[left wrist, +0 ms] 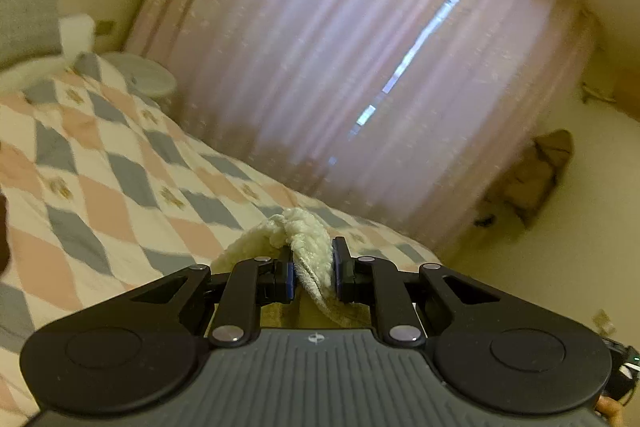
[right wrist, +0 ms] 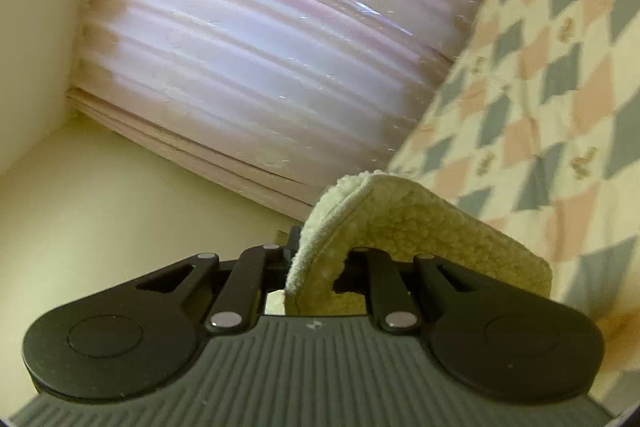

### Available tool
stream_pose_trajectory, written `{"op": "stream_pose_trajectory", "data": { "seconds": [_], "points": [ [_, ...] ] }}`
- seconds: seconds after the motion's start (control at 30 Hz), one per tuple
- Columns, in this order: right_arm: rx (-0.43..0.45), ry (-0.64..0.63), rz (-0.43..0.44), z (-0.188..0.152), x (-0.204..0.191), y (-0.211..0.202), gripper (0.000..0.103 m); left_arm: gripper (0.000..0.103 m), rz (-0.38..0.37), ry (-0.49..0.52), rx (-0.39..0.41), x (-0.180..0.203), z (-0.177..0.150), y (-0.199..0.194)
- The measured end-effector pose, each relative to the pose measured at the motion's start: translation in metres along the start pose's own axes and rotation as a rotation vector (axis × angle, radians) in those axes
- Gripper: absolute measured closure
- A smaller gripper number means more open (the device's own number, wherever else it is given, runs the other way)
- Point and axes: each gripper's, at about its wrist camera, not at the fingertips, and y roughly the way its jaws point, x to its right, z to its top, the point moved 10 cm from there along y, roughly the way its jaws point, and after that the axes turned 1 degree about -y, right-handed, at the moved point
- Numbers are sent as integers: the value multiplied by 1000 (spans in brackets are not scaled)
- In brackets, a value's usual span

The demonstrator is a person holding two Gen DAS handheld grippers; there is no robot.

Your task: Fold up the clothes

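The left matte-black two-finger gripper (left wrist: 313, 269) is showing a dark grey ribbed housing with a small white round emblem at its front edge. Two rounded black lobes are flanking the housing, each bearing a shallow circular recess. Angular black link arms are running forward, each pinned by silver disc-head rivets at both ends. The finger pads (left wrist: 289, 273) are showing blue edging.

The right matte-black two-finger gripper (right wrist: 316, 259) is presenting the same grey ribbed housing, black lobes, link arms and silver rivets. Its emblem is appearing as a small white angular mark, possibly a logo; blur is preventing confirmation.
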Motion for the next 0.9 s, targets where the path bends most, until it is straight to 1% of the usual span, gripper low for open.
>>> {"op": "stream_pose_trajectory", "data": {
  "seconds": [0.03, 0.1, 0.17, 0.2, 0.27, 0.3, 0.33, 0.37, 0.4, 0.43, 0.47, 0.5, 0.57, 0.63, 0.67, 0.7, 0.77, 0.8, 0.83, 0.87, 0.9],
  "points": [
    [12, -18, 34, 1, -10, -2, 91, 88, 7, 9, 24, -3, 10, -6],
    [39, -79, 93, -3, -29, -8, 91, 88, -6, 31, 87, 1, 25, -22],
    [57, -147, 120, -8, -40, -19, 91, 87, -20, 56, 137, 4, 30, -43],
    [61, -174, 124, -14, -41, -27, 91, 87, -23, 63, 148, 1, 19, -53],
    [37, -176, 93, -34, -23, -45, 91, 86, -27, 78, 166, -5, -2, -74],
    [21, -171, 74, -47, -11, -53, 91, 86, -19, 72, 144, -15, -25, -80],
    [1, -162, 50, -60, 3, -63, 91, 85, -12, 65, 119, -25, -48, -85],
    [-30, -142, 11, -79, 22, -75, 91, 85, 10, 48, 73, -40, -76, -86],
    [-68, -116, -43, -102, 48, -86, 91, 85, 33, 31, 27, -55, -104, -87],
    [-108, -88, -111, -126, 76, -96, 91, 84, 60, 2, -42, -73, -138, -86],
    [-151, -58, -187, -150, 105, -107, 90, 84, 98, -38, -125, -94, -174, -84],
    [-201, -20, -287, -178, 140, -120, 90, 83, 136, -80, -210, -115, -210, -82],
    [-302, 53, -488, -231, 206, -149, 84, 83, 239, -144, -373, -157, -281, -85],
    [-405, 116, -687, -280, 263, -183, 82, 87, 353, -117, -510, -190, -335, -94],
    [-435, 153, -740, -298, 282, -199, 82, 87, 393, -92, -568, -204, -356, -100],
    [-446, 181, -764, -308, 291, -210, 82, 86, 427, -71, -607, -215, -370, -106],
    [-451, 199, -796, -319, 304, -225, 82, 84, 452, -75, -646, -230, -384, -113],
    [-446, 180, -796, -318, 306, -226, 75, 75, 446, -95, -653, -235, -387, -113],
    [-438, 155, -789, -316, 306, -225, 65, 66, 438, -111, -650, -238, -387, -110],
    [-424, 120, -780, -309, 307, -221, 63, 63, 430, -118, -640, -241, -388, -108],
    [-409, 87, -770, -302, 308, -217, 62, 58, 421, -127, -629, -241, -389, -103]
  ]
}}
